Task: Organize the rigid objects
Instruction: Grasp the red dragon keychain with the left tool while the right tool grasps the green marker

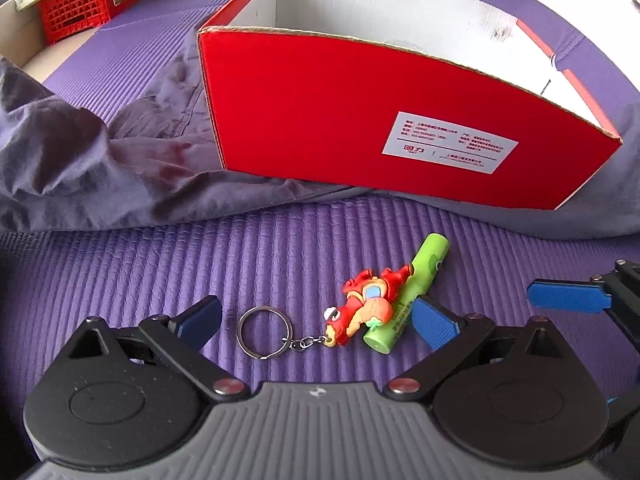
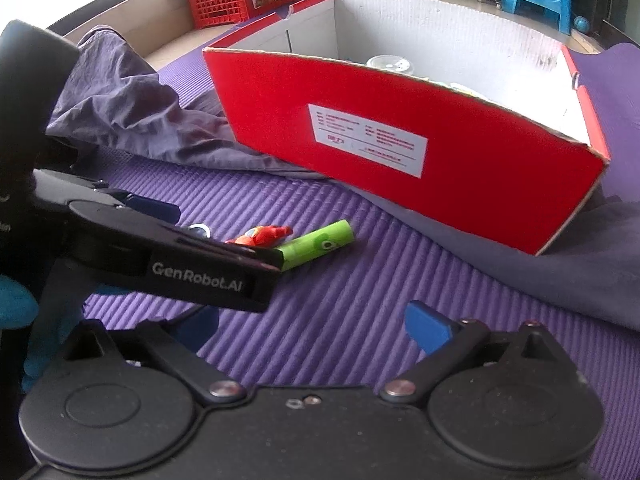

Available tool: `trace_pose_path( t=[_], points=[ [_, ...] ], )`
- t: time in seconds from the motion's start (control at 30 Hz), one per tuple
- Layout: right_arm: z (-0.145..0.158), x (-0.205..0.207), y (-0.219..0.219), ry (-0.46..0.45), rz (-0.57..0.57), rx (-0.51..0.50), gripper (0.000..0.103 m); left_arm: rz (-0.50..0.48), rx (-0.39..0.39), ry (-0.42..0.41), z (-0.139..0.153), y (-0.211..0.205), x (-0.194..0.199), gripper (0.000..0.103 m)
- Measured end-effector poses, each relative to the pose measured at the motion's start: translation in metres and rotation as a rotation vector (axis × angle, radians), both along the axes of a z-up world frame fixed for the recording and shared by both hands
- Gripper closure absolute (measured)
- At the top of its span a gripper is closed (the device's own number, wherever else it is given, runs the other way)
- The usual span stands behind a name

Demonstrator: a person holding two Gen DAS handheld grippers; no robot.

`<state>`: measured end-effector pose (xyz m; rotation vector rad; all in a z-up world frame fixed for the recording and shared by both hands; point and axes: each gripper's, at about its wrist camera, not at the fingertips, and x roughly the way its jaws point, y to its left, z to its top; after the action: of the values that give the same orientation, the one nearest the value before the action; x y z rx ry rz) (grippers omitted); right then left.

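Observation:
A red dragon keychain (image 1: 366,308) with a metal ring (image 1: 264,332) lies on the purple mat, leaning on a green tube (image 1: 408,296). My left gripper (image 1: 316,324) is open, its fingers on either side of the keychain and tube, just above the mat. The right gripper's blue finger (image 1: 568,300) shows at the right edge. In the right wrist view the keychain (image 2: 262,236) and tube (image 2: 316,244) lie ahead, partly hidden by the left gripper's body (image 2: 168,256). My right gripper (image 2: 316,328) is open and empty. The red box (image 1: 392,120) stands behind.
The open red box (image 2: 400,136) has white inner walls and holds some items, including a clear lid (image 2: 390,63). A grey-purple cloth (image 1: 80,152) lies crumpled left of and under the box. A red crate (image 1: 76,8) stands far left.

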<state>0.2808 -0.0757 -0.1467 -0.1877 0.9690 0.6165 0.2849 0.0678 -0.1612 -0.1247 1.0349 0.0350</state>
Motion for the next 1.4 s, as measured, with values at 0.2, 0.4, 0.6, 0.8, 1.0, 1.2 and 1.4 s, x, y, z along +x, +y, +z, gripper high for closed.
trace_pose_path(
  t=[0.2,0.4,0.6,0.8,1.0,1.2,1.4],
  points=[
    [-0.004,0.008,0.006,-0.006,-0.007,-0.001,0.006,-0.002,-0.029,-0.012,0.002,0.005,-0.002,0.011],
    [-0.008,0.011,0.017,-0.025,-0.01,-0.015,0.008,0.009,-0.048,-0.018,0.005,0.009,0.0,0.032],
    [-0.009,0.014,0.027,-0.042,0.008,-0.02,0.009,0.022,-0.121,-0.027,0.008,0.018,0.001,0.053],
    [-0.01,0.017,0.037,-0.05,0.027,-0.024,0.011,0.03,-0.166,-0.026,0.008,0.025,0.002,0.063],
    [-0.014,0.021,0.046,-0.049,0.029,-0.043,0.013,0.056,-0.215,-0.023,0.008,0.037,0.001,0.069],
    [-0.016,0.023,0.052,-0.051,0.035,-0.045,0.014,0.09,-0.242,-0.026,0.007,0.048,0.004,0.071],
    [-0.016,0.028,0.055,-0.039,0.013,-0.027,0.017,0.102,-0.269,-0.027,0.005,0.053,0.009,0.071]
  ],
)
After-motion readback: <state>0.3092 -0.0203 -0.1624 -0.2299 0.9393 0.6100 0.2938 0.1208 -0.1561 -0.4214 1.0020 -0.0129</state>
